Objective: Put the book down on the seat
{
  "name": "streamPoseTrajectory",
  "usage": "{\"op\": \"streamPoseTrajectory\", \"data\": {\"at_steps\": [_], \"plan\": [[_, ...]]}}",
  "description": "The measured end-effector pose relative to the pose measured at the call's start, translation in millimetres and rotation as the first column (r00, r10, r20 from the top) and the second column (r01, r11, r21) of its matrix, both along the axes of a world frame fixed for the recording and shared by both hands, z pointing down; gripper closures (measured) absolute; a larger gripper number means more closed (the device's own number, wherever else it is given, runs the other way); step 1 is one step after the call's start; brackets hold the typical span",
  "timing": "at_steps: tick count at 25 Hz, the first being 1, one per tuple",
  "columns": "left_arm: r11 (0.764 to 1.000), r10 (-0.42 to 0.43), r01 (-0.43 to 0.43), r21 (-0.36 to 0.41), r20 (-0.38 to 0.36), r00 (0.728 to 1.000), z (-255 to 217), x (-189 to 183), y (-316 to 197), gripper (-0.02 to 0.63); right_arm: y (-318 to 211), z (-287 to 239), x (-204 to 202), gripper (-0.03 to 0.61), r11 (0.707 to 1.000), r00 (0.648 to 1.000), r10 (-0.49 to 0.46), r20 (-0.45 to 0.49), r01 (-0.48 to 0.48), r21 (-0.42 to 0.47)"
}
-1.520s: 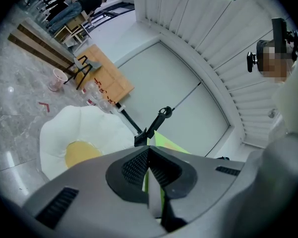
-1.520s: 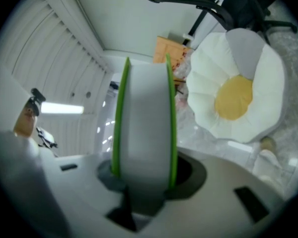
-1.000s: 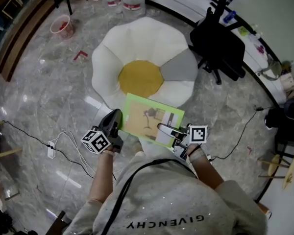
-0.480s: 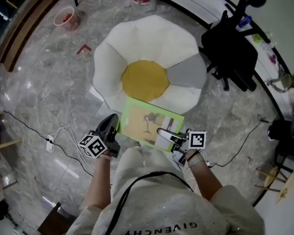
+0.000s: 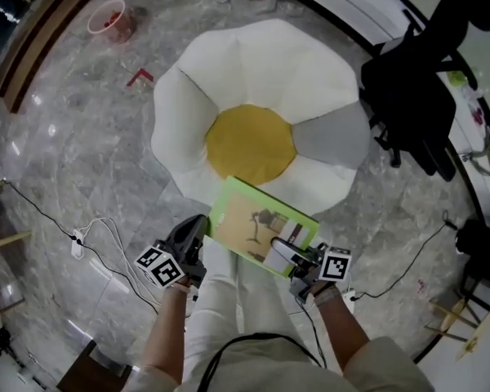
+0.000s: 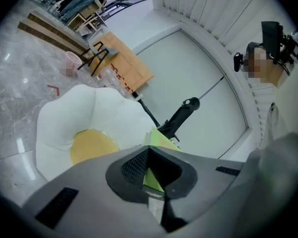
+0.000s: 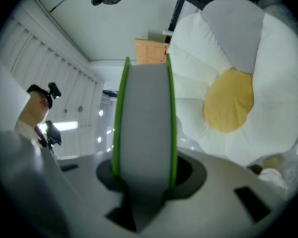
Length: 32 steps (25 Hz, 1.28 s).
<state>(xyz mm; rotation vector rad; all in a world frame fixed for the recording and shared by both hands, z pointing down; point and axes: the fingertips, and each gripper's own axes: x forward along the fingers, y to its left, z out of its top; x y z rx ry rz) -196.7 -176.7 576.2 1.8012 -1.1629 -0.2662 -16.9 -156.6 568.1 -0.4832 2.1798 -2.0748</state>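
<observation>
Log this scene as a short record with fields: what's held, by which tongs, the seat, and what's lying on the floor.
held: book, green cover
left tongs: shut on the book's left edge
right tongs: shut on the book's near right part
seat: flower-shaped cushion, white petals, one grey, yellow centre
book position: over the seat's near edge, gripped on both sides
floor: pinkish cup; white plug strip with cable

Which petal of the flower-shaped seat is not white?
The grey petal, directly right of the yellow centre in the head view; every other visible petal is white.
</observation>
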Motion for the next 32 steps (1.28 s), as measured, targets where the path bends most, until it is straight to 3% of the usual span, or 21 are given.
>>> {"op": "streamPoseTrajectory", "data": {"at_steps": [6,10,21,25,32], "plan": [[0.999,-0.031,0.03,-0.018,-0.065,0.997,116,-10,-49,0.589,-48,112,5,0.434,0.994,0.991,0.112,-0.072,-0.112,0.001],[0.998,-0.057,0.056,-0.016,-0.09,0.994,165,-22,-75,0.589,-66,158,-7,0.434,0.993,0.988,0.119,-0.1,-0.119,0.003],[0.998,0.031,-0.027,0.049,-0.078,0.996,157,14,-85,0.589,-69,155,-10,0.434,0.993,0.99,0.106,-0.098,-0.099,0.068],[0.998,0.036,-0.032,0.055,-0.068,0.997,166,5,-105,0.589,-87,164,-18,0.434,0.991,0.989,0.109,-0.099,-0.101,0.082],[1.0,0.012,-0.012,-0.003,-0.049,0.999,216,-21,-156,0.589,-147,219,-31,0.434,0.989,0.974,0.142,-0.174,-0.133,0.063]]}}
